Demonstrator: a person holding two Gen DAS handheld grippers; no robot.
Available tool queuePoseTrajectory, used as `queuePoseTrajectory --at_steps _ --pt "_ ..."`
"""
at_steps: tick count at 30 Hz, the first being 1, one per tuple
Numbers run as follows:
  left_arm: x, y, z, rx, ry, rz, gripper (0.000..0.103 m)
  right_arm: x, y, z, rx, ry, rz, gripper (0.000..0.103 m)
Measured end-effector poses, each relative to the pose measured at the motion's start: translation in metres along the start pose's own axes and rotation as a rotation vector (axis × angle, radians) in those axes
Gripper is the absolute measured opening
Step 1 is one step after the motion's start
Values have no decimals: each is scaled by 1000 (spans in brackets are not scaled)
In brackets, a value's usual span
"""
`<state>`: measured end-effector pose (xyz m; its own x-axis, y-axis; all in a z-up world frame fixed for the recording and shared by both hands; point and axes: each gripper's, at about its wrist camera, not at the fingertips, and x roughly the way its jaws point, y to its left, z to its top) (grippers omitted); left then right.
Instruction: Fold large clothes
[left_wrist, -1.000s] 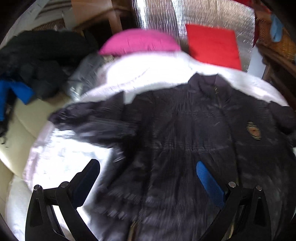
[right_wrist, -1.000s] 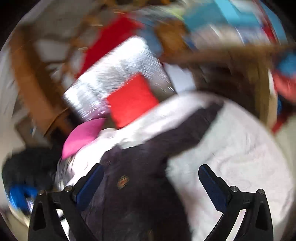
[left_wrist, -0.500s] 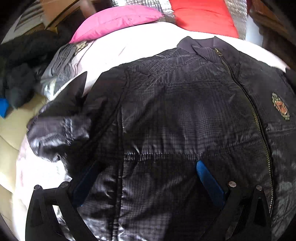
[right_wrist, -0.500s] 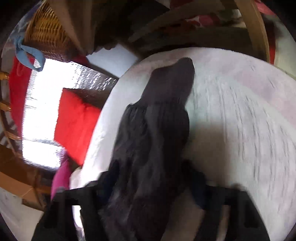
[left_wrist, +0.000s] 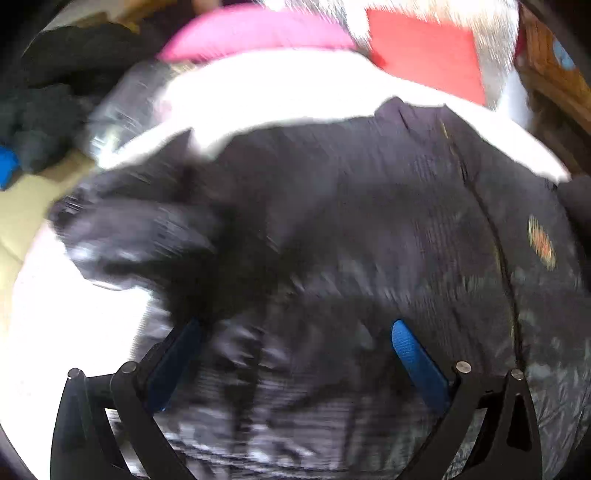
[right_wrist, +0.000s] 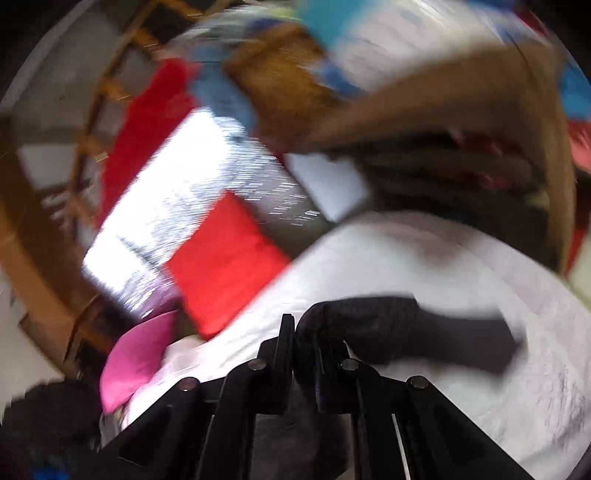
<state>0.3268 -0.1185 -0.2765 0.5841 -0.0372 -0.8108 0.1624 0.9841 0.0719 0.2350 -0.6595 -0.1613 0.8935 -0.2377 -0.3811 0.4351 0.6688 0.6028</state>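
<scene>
The right gripper (right_wrist: 295, 332) had just clenched: a second before, its jaws stood wide above the spread jacket, and now they were pinched tight on the jacket's sleeve (right_wrist: 406, 332), which bent out to the right of them over the white bedspread (right_wrist: 480, 369). That suggested the sleeve fold had begun, with the arm of the garment ready to be drawn across the body.

The left gripper (left_wrist: 295, 354) remained released, its blue-padded jaws wide apart, and it had dropped closer to the dark jacket (left_wrist: 369, 240), hovering over the lower front panel with nothing pressed between them.

The jacket lay face up on the bedspread (left_wrist: 277, 85), filling most of the left view. It was a puffy, quilted, slightly glossy fabric with a fine check pattern, a zip (left_wrist: 495, 236) running down the front and an embroidered badge (left_wrist: 541, 243) on the chest at the right. Its other sleeve (left_wrist: 129, 229) lay crumpled at the left.

Farther off sat a soft pink cushion (left_wrist: 255, 33) and a flat red cushion (left_wrist: 424, 55) against a shiny silver sheet (right_wrist: 192, 192), with wicker furniture (right_wrist: 280, 74) beyond, all blurred.
</scene>
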Motion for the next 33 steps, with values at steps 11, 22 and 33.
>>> queuePoseTrajectory --at_steps 11,22,33 --pt "-64 109 -4 -194 -185 171 103 -25 232 -132 -243 232 294 11" --pt "-71 146 -10 -315 -262 136 103 8 248 -264 -94 731 497 90" --pt "-79 32 0 -83 -358 -70 103 -27 103 -188 -48 547 334 90"
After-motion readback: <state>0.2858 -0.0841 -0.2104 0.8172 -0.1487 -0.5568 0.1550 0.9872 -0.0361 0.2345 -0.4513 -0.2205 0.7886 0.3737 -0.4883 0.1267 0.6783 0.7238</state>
